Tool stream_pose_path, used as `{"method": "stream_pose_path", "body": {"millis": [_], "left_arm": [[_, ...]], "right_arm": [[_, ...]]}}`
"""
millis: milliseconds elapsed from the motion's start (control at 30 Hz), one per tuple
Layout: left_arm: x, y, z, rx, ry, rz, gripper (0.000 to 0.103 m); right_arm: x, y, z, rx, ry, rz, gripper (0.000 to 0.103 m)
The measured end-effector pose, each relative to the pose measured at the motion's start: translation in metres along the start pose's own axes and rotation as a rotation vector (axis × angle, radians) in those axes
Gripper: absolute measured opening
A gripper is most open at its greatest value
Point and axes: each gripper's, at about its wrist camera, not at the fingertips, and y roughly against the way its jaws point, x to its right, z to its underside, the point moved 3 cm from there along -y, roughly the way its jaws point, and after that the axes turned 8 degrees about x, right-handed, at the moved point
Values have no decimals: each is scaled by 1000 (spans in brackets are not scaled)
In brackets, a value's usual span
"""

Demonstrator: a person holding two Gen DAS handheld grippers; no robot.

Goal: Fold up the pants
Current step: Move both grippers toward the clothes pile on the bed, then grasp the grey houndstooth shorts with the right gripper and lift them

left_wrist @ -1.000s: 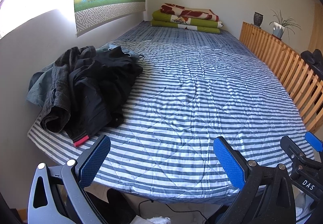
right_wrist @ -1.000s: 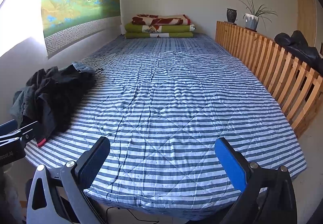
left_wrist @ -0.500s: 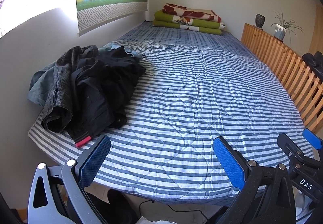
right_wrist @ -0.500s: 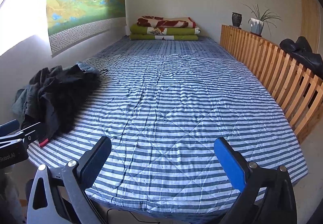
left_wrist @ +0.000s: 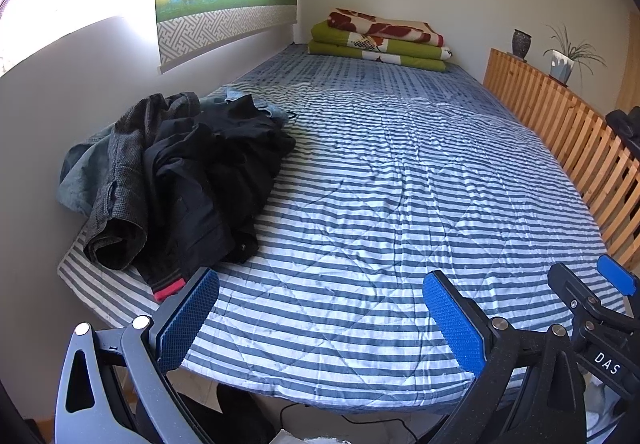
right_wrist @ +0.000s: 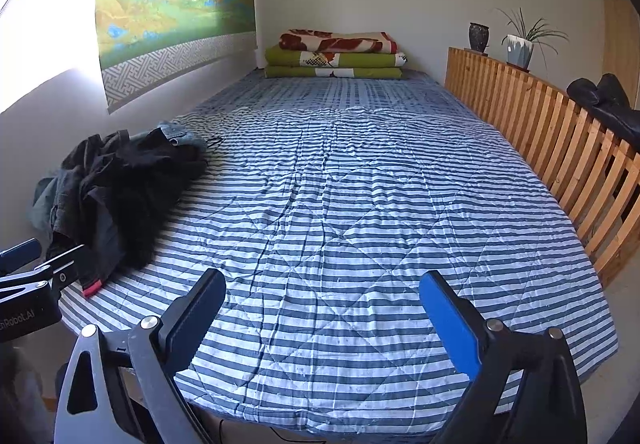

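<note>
The crumpled pile of dark black and grey pants (left_wrist: 180, 180) sat by the wall on the blue-and-white striped bed (left_wrist: 400, 204). The left hand-held gripper (left_wrist: 320, 308) hung released and empty; the right hand-held gripper (right_wrist: 320, 308) was closing, nothing between its jaws.

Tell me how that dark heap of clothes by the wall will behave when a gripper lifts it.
The clothes heap looks crumpled and limp, so it will probably sag and drape. Several garments seem tangled, so others may drag along. The striped quilt is already creased and might bunch.

Daylight floods from the left, blowing out the wall (left_wrist: 60, 24); fisheye edges curve and darken.
</note>
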Motion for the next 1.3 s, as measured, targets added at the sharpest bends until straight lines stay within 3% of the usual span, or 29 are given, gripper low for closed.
{"method": "stream_pose_path", "body": {"millis": [300,500,633,867,1033,1167,1300], "left_arm": [[-11,-23,0,-23,32,-7,103],[-39,-44,4,-38,74,-45,103],[-60,-59,6,-51,87,-73,103],[-113,-80,11,-73,145,-131,103],[-153,-84,12,-57,188,-200,103],[-187,-87,16,-59,226,-252,103],[-220,-88,25,-65,264,-295,103]], "right_arm": [[-8,-23,-3,-25,-10,-42,95],[-32,-48,-14,-31,33,-76,94],[-56,-67,-23,-40,51,-118,89],[-116,-98,-42,-25,128,-195,83],[-168,-119,-53,-37,172,-299,82],[-212,-138,-59,-77,184,-383,70],[-266,-145,-62,-88,243,-472,70]]}}
